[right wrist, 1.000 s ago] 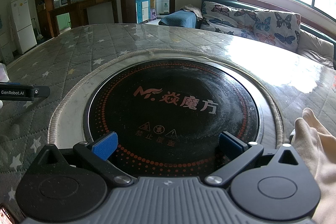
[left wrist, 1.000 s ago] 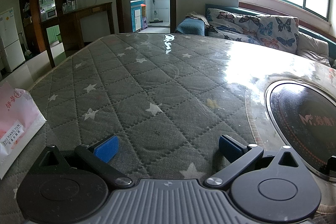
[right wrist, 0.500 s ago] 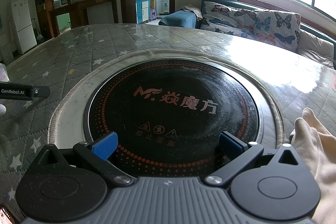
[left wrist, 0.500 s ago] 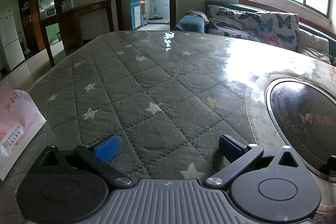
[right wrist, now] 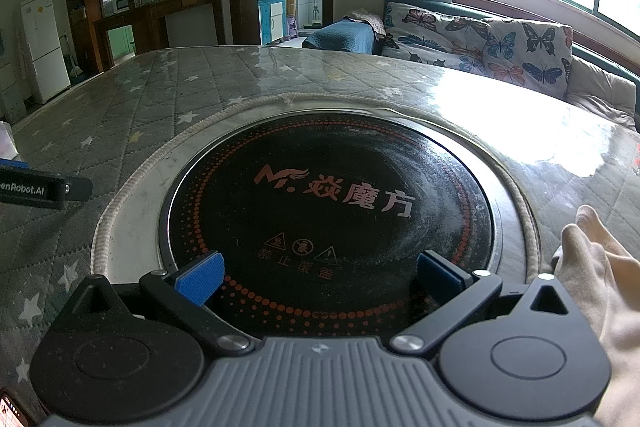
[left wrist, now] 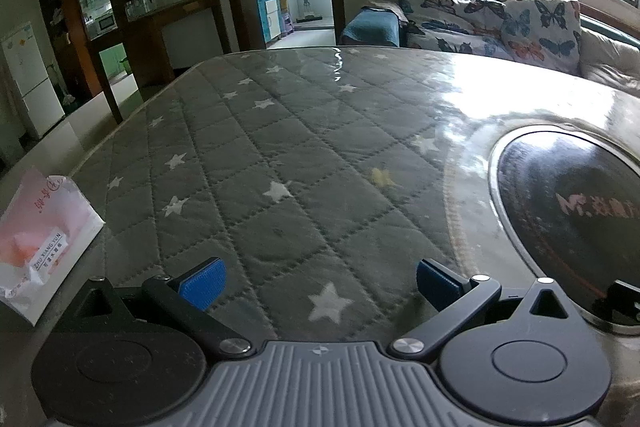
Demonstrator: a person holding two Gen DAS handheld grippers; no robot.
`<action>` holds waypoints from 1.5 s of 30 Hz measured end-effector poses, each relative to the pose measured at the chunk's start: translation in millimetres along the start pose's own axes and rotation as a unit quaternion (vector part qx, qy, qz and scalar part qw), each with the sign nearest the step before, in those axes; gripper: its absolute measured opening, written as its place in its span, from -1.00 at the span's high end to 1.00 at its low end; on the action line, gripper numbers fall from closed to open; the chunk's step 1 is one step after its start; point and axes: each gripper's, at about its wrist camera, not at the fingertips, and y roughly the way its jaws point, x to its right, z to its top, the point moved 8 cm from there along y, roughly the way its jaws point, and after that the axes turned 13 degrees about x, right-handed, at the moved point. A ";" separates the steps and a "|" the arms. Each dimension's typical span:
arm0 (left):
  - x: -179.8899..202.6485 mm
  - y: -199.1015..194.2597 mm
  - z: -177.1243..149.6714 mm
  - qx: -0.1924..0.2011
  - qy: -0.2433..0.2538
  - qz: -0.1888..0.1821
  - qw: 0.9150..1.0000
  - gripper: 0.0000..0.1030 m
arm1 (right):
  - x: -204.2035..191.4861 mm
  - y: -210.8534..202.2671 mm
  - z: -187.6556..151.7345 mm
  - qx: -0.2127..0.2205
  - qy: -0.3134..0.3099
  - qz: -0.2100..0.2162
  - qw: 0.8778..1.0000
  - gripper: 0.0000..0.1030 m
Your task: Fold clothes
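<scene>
Clothes: cream garment [right wrist: 600,291] at worktop's [left wrist: 280,155] right edge, just beside right tool, not gripped.
Left tool [left wrist: 318,279]: fingers spread, empty, over quilted star cover.
Right tool [right wrist: 318,277]: fingers spread, empty, over black round cooktop [right wrist: 328,203].

My left gripper [left wrist: 318,281] over the quilted table [left wrist: 280,155]

I see its fingers [left wrist: 202,283] spread wide, holding nothing; a pink packet [left wrist: 38,239] sits at the table's left edge, a black round cooktop [left wrist: 572,207] at right.
</scene>
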 end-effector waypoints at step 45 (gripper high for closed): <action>71.4 -44.2 3.6 -0.013 0.038 -0.093 0.995 -1.00 | 10.3 -61.1 0.5 0.025 0.011 -0.017 0.999 -1.00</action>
